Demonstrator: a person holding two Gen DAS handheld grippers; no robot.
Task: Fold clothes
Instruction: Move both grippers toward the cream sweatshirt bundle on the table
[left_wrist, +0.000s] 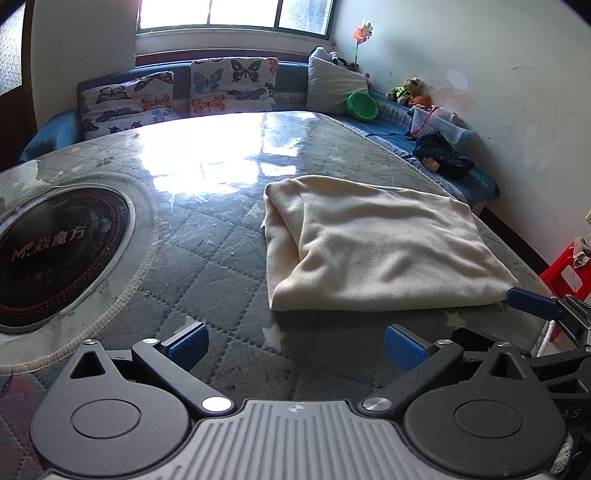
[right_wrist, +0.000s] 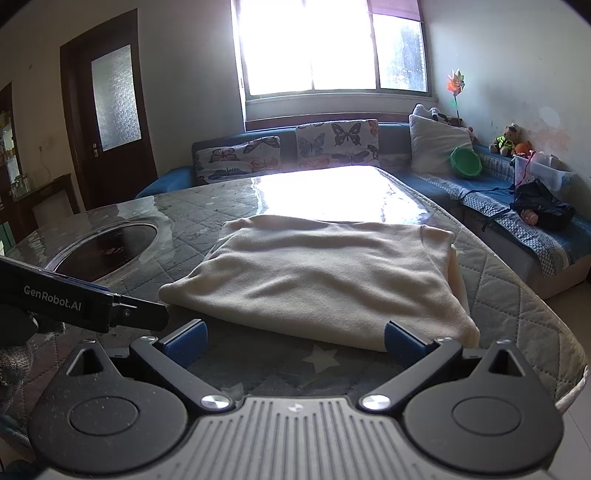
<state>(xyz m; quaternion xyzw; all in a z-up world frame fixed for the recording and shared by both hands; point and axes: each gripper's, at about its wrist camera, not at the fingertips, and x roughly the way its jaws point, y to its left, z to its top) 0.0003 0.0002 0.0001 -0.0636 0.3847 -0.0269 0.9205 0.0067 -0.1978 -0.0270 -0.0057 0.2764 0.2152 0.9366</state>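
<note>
Cream garment (right_wrist: 317, 280), folded to a rough rectangle, lies on the quilted table (left_wrist: 207, 266). My left gripper (left_wrist: 293, 343) and right gripper (right_wrist: 293, 341) hover at its near edge, jaws spread and empty. Judged step: between folds; next, pinch near corners.

Both wrist views look low across the table (left_wrist: 221, 236) toward the window (right_wrist: 332, 48). The left sits left of the folded cloth (left_wrist: 369, 243), the right directly before it; both share it.

Butterfly cushions (left_wrist: 181, 94) line the sofa (right_wrist: 491, 192) — green bowl (left_wrist: 362, 105) beside them.
</note>
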